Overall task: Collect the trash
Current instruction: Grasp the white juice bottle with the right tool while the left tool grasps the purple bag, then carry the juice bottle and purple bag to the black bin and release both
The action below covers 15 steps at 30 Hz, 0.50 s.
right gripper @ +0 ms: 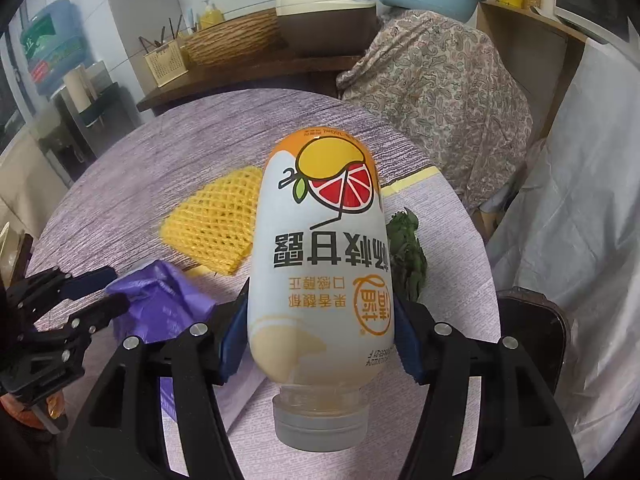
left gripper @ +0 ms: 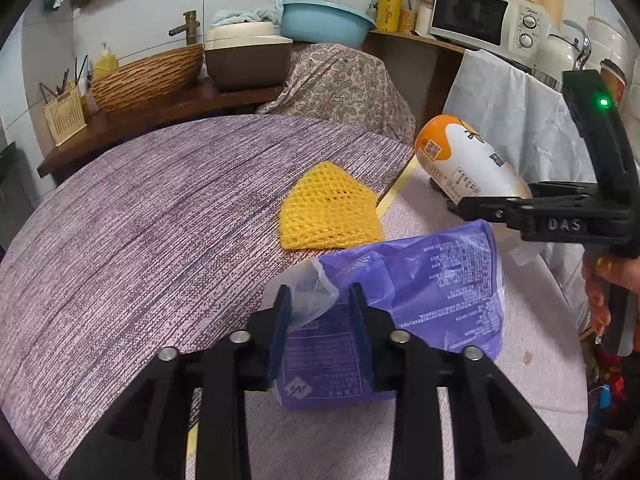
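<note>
- Kitchen clutter rings the scene: a woven basket (left gripper: pixel 148 76), a blue basin (left gripper: pixel 326 22) and a white microwave (left gripper: pixel 486 16) line the back; up front, a round table (left gripper: pixel 132 240) under a purple-grey woven cloth
- Left gripper (left gripper: pixel 322 330) sits low over the near edge of the table; a purple plastic bag (left gripper: pixel 420 292) is caught between its blue pads, which press in on the crumpled film; the rest of the bag billows out to the right
- Right gripper (right gripper: pixel 322 334) is clamped on a white-and-orange drink bottle (right gripper: pixel 320 260); the bottle hangs upside down, clear cap toward the camera, printed fruit at the far end; both pads bear on its sides
- Yellow foam net (left gripper: pixel 330 212) lies flat on the cloth just beyond the bag, untouched
- Green leafy bunch (right gripper: pixel 408 244) peeks out behind the bottle on the table; how it lies is mostly hidden
- Fingers (left gripper: pixel 598 296) of the person's hand show at the right gripper's handle
</note>
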Available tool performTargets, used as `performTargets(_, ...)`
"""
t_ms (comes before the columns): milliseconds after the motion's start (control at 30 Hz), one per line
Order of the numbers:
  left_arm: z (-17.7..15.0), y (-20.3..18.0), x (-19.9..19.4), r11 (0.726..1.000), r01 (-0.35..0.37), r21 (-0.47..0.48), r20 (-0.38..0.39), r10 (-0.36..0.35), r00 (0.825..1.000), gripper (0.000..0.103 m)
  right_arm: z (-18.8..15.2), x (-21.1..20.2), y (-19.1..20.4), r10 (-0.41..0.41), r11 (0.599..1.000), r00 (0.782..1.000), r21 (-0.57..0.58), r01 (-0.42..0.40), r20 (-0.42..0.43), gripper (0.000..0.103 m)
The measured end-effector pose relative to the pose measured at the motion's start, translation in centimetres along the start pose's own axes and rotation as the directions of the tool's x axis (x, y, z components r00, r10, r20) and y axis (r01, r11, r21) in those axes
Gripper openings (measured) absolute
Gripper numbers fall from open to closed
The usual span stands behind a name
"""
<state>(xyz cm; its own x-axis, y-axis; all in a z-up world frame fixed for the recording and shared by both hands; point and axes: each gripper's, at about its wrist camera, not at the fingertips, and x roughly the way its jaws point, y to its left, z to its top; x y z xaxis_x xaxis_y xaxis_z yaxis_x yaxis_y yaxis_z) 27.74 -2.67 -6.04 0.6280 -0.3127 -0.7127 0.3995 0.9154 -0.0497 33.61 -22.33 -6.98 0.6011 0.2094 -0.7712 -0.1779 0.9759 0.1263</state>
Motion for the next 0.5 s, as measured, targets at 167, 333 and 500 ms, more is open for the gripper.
performTargets(167,-0.2,-0.4,0.2,1.0,-0.02,0.018,-0.006,0.021,1.0,0.007,-1.0,-1.3,0.5,0.004,1.0,0.999,-0.015,-0.003,0.046,0.062)
performTargets(333,-0.6,0.3,-1.2,0.999,-0.023,-0.04,0.043,0.025,0.999,0.003,-2.0,-3.2,0.9,0.025,0.999,0.995,-0.022,-0.023,0.094,0.062)
performTargets(500,-1.6,0.8,-3.9,0.997,-0.005,-0.075,0.099,0.013,0.995,0.003,-3.3,-4.9,0.9,0.083,0.997,0.988,-0.011,-0.082,0.13,0.062)
